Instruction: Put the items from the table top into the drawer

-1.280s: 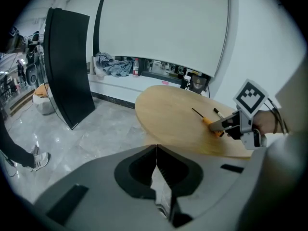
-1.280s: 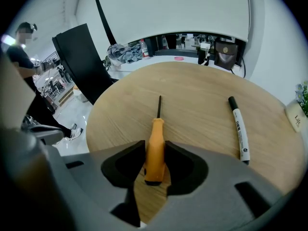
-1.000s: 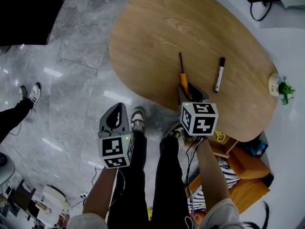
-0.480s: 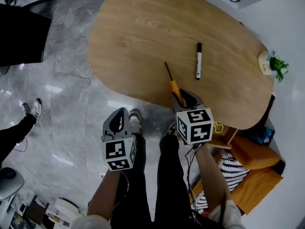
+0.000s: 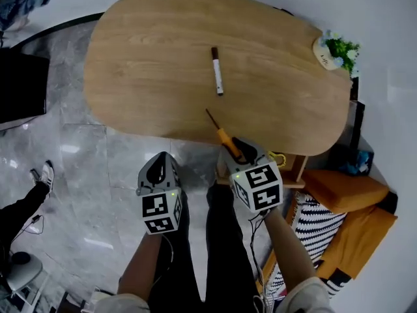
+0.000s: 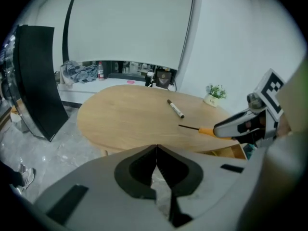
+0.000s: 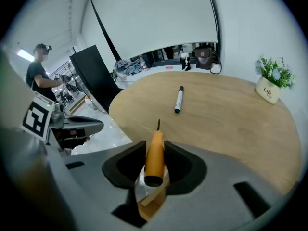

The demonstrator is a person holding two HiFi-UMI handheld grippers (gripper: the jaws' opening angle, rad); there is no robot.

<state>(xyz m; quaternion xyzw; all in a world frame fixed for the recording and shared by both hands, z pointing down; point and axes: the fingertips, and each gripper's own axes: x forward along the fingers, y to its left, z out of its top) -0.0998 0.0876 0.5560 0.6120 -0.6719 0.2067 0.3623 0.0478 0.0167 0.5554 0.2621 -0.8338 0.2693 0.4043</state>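
My right gripper (image 5: 238, 150) (image 7: 154, 154) is shut on the orange handle of a screwdriver (image 5: 220, 131) (image 7: 155, 142). The screwdriver's thin dark shaft points out over the near edge of the oval wooden table (image 5: 150, 64) (image 7: 226, 124). A black-and-white marker (image 5: 216, 70) (image 7: 179, 99) (image 6: 175, 109) lies near the table's middle. To the left, over the grey floor and off the table, my left gripper (image 5: 156, 169) (image 6: 155, 163) is shut and empty. In the left gripper view the right gripper (image 6: 240, 124) and screwdriver (image 6: 199, 129) show at the right. A wooden drawer-like frame (image 5: 294, 173) shows under the table's near right edge.
A small potted plant (image 5: 331, 48) (image 7: 269, 83) stands at the table's far right end. A black panel (image 5: 19, 83) (image 6: 36, 81) stands left of the table. Another person's leg and shoe (image 5: 29, 191) are at the left. Orange and striped cushions (image 5: 339, 220) lie at the right.
My right gripper has drawn the screwdriver back from beside the marker to the table's near edge. The left gripper has moved along with it, and the view has shifted over the table.
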